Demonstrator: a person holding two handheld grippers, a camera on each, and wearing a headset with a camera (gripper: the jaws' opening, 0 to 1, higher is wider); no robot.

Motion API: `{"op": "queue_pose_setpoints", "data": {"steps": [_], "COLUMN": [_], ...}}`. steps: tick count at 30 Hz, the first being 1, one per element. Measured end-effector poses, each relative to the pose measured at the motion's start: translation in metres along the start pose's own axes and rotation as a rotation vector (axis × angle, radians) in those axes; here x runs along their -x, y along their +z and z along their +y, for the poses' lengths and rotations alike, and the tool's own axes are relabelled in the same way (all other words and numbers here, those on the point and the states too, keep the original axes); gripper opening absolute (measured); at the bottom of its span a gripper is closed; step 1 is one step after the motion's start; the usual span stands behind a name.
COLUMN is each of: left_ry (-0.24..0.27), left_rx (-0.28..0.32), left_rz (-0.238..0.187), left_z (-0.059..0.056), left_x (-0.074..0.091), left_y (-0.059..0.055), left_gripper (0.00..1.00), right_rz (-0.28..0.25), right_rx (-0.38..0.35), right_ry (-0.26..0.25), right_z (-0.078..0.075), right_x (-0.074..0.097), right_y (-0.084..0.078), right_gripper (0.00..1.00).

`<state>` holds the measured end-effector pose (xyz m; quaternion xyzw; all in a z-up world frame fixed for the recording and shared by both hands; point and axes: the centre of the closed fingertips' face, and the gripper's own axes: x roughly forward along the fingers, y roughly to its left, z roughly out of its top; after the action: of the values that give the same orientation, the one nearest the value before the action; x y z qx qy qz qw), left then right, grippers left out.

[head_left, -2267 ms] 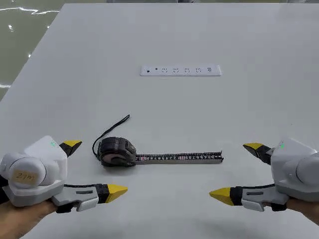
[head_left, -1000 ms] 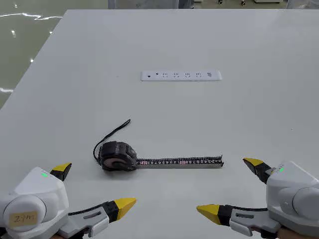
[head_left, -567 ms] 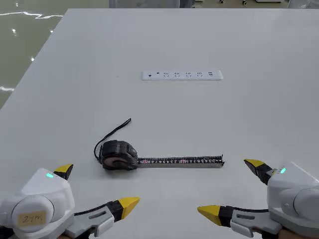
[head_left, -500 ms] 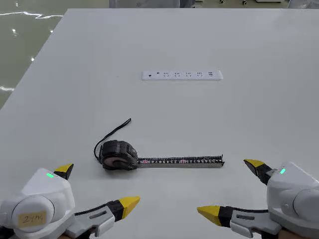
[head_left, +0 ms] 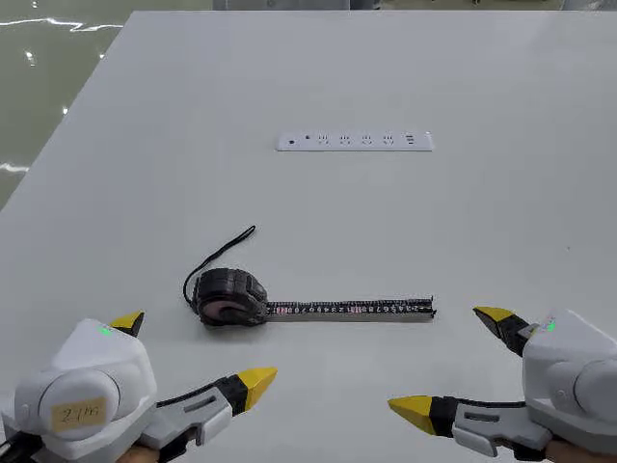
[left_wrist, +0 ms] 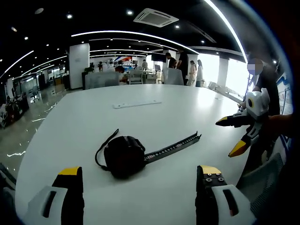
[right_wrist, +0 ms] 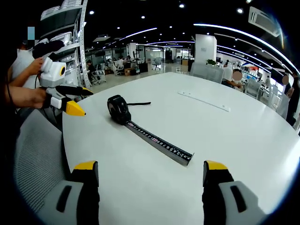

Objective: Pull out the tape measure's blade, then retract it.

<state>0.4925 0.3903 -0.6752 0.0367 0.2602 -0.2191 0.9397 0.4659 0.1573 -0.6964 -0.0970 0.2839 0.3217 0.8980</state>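
Left yellow-tipped gripper point(head_left: 192, 348), spread like the right gripper point(head_left: 450, 359) (both empty), should pin the round black tape-measure case point(head_left: 228, 296) mid-frame, easing its graduated blade point(head_left: 352, 308) home.

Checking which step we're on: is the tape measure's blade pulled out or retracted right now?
Out. The blade lies extended on the table from the tape measure's case; the left gripper and right gripper are open, touching neither.

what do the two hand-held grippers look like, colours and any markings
Both match: a rounded white housing with a small green light, grey plastic toward the front, and two black jaws ending in pointed yellow tips. The left hand-held gripper carries a pale yellow label with handwritten digits on its round end; the right hand-held gripper shows no label from this side.
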Motion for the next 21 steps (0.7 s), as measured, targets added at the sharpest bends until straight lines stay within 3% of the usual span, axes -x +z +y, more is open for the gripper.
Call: {"op": "queue_pose_setpoints", "data": {"steps": [11, 21], "left_ry": [0.094, 0.173], "left_rx": [0.018, 0.059], "left_rz": [-0.016, -0.025], "left_z": [0.006, 0.017], "left_x": [-0.007, -0.02], "left_y": [0.004, 0.008], "left_gripper": [0.98, 0.98], "right_rz": [0.01, 0.05], "right_rx": [0.052, 0.158], "right_ry": [0.065, 0.141], "right_z": [-0.012, -0.032], "right_x": [-0.007, -0.019], "right_y": [0.002, 0.001], "right_gripper": [0.88, 0.8]}}
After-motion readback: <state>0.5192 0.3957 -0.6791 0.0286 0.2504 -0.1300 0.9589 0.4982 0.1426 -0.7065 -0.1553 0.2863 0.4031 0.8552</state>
